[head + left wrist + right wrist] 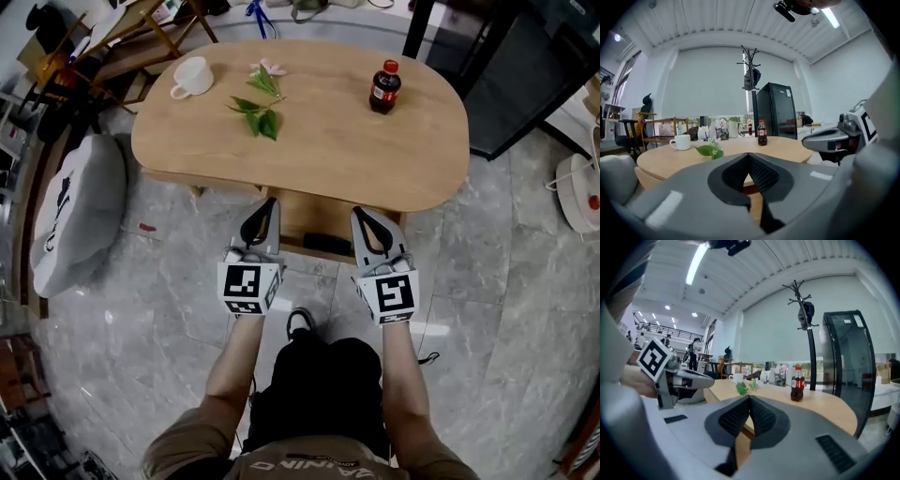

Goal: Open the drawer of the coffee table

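The oval wooden coffee table [319, 155] stands ahead of me. Its drawer [314, 217] shows under the near edge, with a dark handle [328, 245] low on its front. My left gripper [271, 201] is shut and empty, just left of the drawer front. My right gripper [359, 212] is shut and empty too, just right of the handle. Neither touches the handle. In the left gripper view the left gripper [749, 154] has its pads pressed together, level with the tabletop. The right gripper [750, 397] looks the same in the right gripper view.
On the table stand a white mug [192, 78], green leaves with a flower [258, 108] and a cola bottle [384, 87]. A grey cushion [75, 216] lies on the floor at left. A black cabinet [525, 84] stands at back right, wooden chairs [122, 37] at back left.
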Demonstrator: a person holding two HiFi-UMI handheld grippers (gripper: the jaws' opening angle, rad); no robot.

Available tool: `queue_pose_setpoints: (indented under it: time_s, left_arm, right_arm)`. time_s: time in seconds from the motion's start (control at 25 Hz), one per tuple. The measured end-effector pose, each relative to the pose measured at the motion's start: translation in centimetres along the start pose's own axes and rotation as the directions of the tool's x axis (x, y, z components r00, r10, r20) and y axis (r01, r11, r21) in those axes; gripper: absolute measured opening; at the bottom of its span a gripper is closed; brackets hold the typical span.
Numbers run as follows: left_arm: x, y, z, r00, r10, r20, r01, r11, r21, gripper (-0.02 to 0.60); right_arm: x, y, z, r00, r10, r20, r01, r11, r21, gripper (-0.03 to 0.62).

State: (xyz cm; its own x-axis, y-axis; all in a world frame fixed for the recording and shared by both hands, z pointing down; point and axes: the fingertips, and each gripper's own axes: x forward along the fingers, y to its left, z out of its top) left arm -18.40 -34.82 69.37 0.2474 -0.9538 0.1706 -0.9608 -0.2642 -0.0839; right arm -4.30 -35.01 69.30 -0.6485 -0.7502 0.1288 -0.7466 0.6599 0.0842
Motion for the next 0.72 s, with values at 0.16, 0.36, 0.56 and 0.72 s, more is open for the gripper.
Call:
queue_pose_setpoints:
  time_s: [0.16,0.36,0.56,0.72]
  left_arm:
    - [-0.9,1.1,3.9,0.999,0.019,-0.036,-0.021,0.999,-0.040,0.006]
    - [-3.9,1.0,11.9,0.997,0.016,-0.079,-0.020,0.999,-0.047,0.006]
    - [-7.7,-0.7,22.5,0.994,-0.063,-0.087,0.059,0.997,-0.045,0.006]
    - [-10.6,-1.8,30.0,0.993,-0.086,-0.086,0.084,0.996,-0.025,0.006]
  right_arm:
    - [-2.1,-1.5,4.5,1.000,-0.016,-0.018,0.017,0.998,0.052,0.005]
    - [-4.3,-2.0,12.9,0.998,0.004,-0.068,0.002,0.996,0.084,0.005]
    - [-6.4,-0.5,24.2,0.996,0.060,-0.060,-0.057,0.997,0.055,0.005]
    - [-8.9,-0.2,31.3,0.996,0.058,-0.067,-0.052,0.994,0.093,0.005]
